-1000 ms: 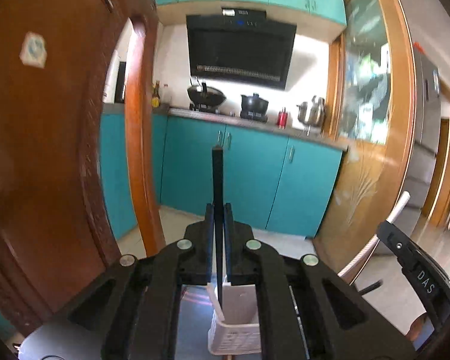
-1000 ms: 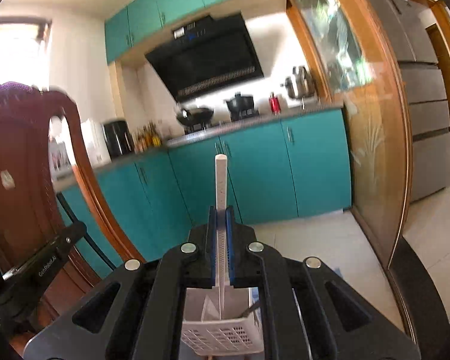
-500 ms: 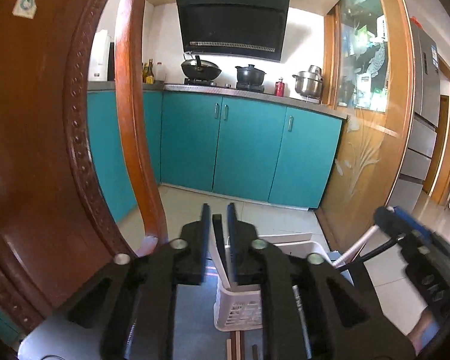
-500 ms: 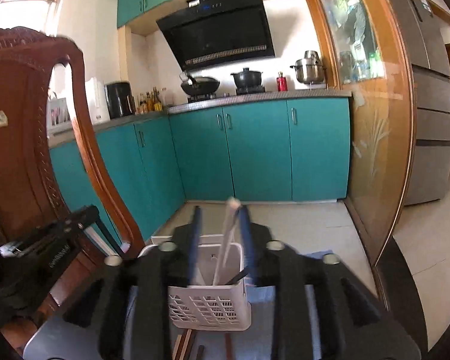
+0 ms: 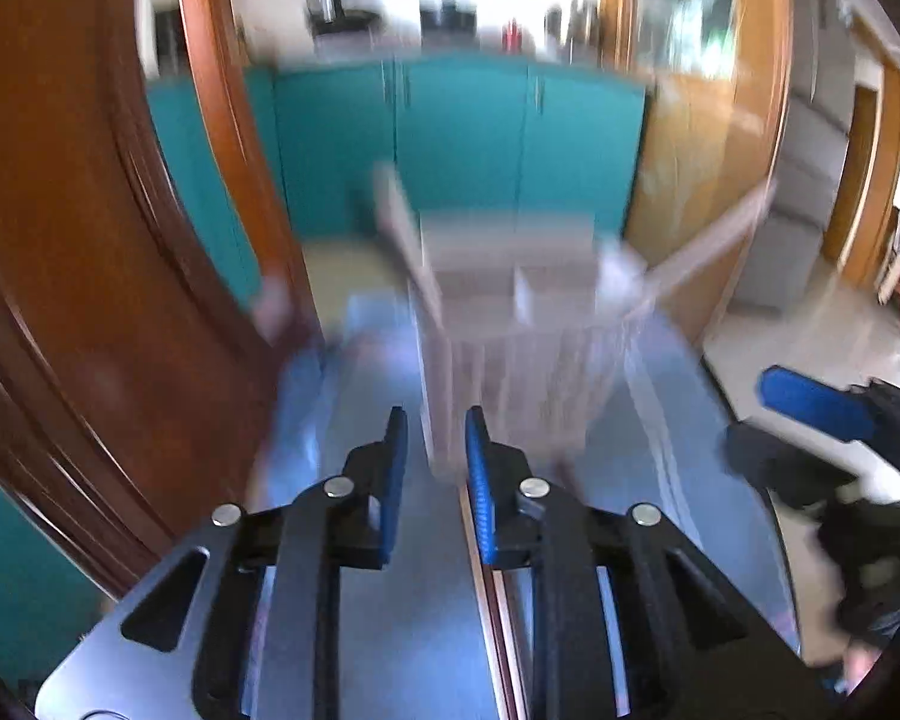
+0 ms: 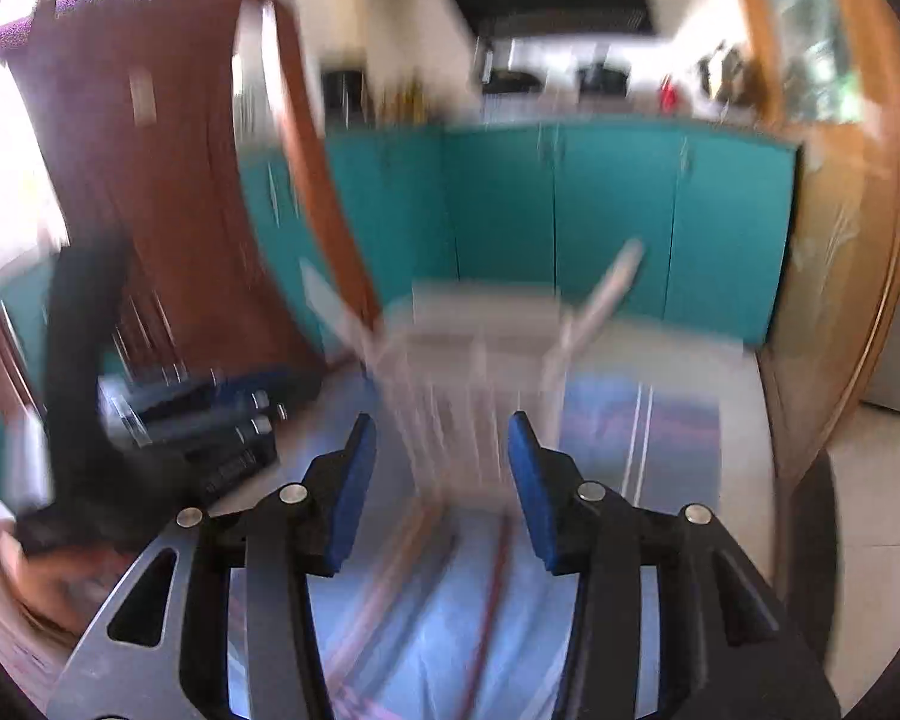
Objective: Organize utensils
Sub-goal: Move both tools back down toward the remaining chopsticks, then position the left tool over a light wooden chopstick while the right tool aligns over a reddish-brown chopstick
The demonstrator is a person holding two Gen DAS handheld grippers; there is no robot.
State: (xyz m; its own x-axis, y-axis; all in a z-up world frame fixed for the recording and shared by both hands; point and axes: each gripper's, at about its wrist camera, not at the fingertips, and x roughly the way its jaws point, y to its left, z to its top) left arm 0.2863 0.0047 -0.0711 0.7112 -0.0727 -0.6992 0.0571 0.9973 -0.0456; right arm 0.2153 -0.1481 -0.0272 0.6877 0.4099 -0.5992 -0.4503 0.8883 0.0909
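Blur is heavy in both views. Nothing is held by either gripper: the left gripper [image 5: 435,444] is narrowly parted, the right gripper [image 6: 441,462] spread wide. Two pale utensils are seen leaning in the white basket [image 6: 480,360] on the surface [image 5: 378,630]; chopsticks [image 6: 492,588] lie before it. The light basket could be tipped if it is knocked by a hasty reach

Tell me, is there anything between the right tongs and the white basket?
Only bare blue table cover, in the right wrist view. The open right tongs sit just short of the white basket; blurry reddish chopsticks lie below them.
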